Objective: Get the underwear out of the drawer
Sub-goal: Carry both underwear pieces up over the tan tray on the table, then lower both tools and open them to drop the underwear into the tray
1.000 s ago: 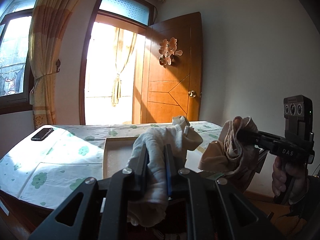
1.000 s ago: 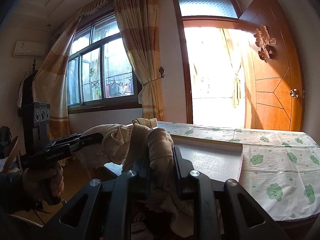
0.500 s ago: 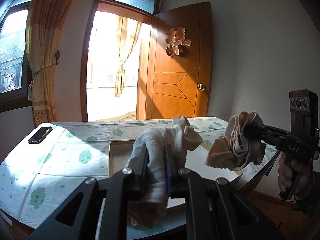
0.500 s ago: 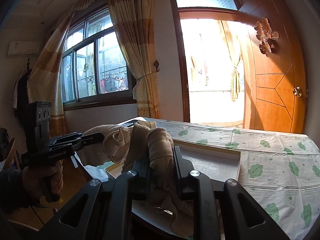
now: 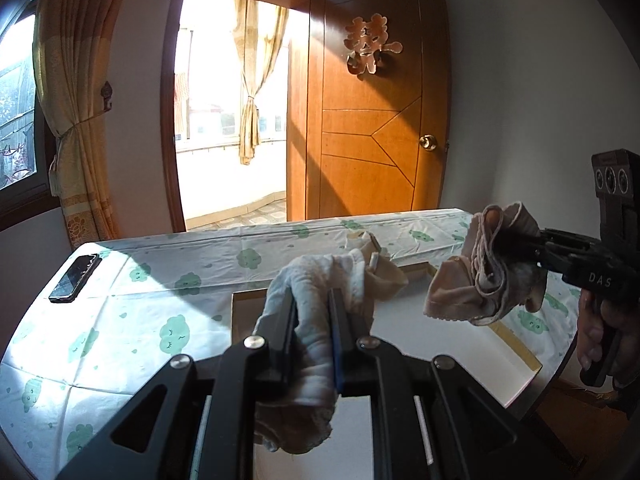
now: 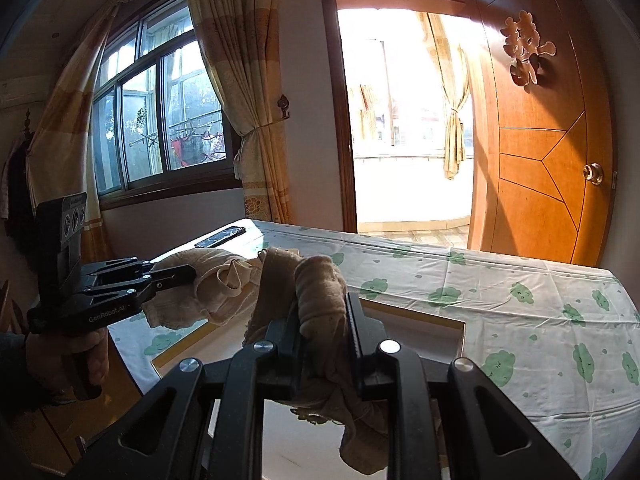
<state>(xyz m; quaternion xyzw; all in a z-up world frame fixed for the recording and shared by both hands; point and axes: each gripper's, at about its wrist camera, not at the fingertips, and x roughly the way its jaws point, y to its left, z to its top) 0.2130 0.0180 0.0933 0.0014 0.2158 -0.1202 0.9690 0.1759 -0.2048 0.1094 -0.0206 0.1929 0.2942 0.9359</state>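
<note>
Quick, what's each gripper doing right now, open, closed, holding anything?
Left gripper: closed on a pale underwear piece.
Right gripper: closed on a beige underwear piece.

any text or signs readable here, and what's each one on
"DAS" on the side of the right gripper; any letters after it are hidden.
"GenRobot.AI" on the side of the left gripper.
A cut-out double-happiness character, "囍", on the door.
Small print on top of each gripper's camera block: too small to read.
Phone screen: nothing readable.
</note>
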